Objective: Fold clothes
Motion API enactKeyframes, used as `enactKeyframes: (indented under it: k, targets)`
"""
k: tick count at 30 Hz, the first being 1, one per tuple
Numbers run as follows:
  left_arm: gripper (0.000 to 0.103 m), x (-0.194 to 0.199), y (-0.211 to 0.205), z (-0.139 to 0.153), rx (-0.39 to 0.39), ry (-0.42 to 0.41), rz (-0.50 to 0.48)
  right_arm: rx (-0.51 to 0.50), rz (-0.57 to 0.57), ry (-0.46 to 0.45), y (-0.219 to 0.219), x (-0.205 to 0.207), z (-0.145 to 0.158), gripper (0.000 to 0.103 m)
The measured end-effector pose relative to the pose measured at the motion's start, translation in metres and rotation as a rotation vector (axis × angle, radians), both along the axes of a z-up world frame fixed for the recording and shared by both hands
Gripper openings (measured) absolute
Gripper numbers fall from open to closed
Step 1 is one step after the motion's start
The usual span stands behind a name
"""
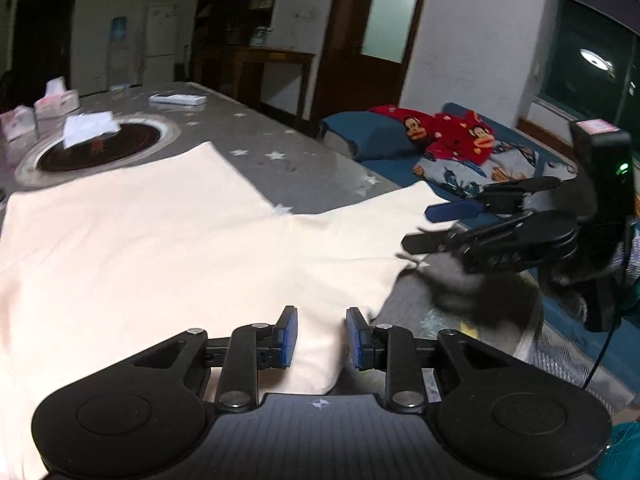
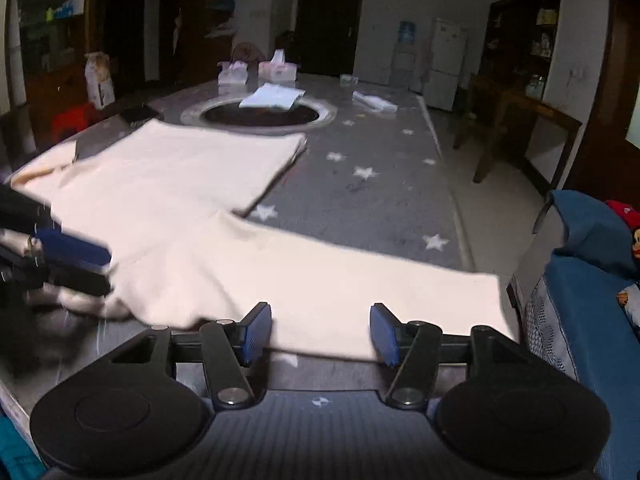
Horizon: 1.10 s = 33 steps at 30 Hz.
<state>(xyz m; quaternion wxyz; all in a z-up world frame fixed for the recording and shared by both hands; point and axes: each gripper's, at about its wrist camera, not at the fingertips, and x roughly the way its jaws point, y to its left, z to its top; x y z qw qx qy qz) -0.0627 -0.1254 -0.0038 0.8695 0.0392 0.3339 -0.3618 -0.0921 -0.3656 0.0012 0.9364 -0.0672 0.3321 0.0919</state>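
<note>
A cream long-sleeved garment (image 1: 160, 232) lies spread flat on a grey star-patterned tabletop (image 1: 256, 132). It also shows in the right wrist view (image 2: 248, 264), one sleeve reaching right toward the table edge. My left gripper (image 1: 321, 336) is open, its blue pads either side of a near edge of the cloth. My right gripper (image 2: 320, 332) is open over the sleeve's near edge. The right gripper shows in the left wrist view (image 1: 436, 224), jaws apart at the sleeve end. The left gripper shows at the left edge of the right wrist view (image 2: 100, 268).
A round dark hotplate recess (image 2: 260, 114) with folded white paper (image 2: 274, 96) sits mid-table. Pink tissue boxes (image 2: 276, 70) stand behind it. A blue sofa (image 1: 400, 148) with red monkey-print clothing (image 1: 444, 132) lies beyond the table's right edge. A wooden desk (image 2: 516, 120) stands farther off.
</note>
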Motion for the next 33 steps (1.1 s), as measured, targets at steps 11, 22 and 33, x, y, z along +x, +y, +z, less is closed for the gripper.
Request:
enactKeyframes:
  k: [11, 22, 33]
  targets:
    - [0.041, 0.022, 0.107, 0.028, 0.086, -0.126, 0.461, 0.083, 0.063, 0.031, 0.021, 0.02, -0.009, 0.058]
    - [0.042, 0.073, 0.167, 0.002, 0.265, -0.106, 0.658, 0.177, -0.028, 0.026, 0.011, 0.035, -0.016, 0.061]
    - [0.006, 0.078, 0.204, 0.013, 0.143, -0.097, 0.734, 0.165, 0.0, 0.007, 0.024, 0.035, -0.024, 0.089]
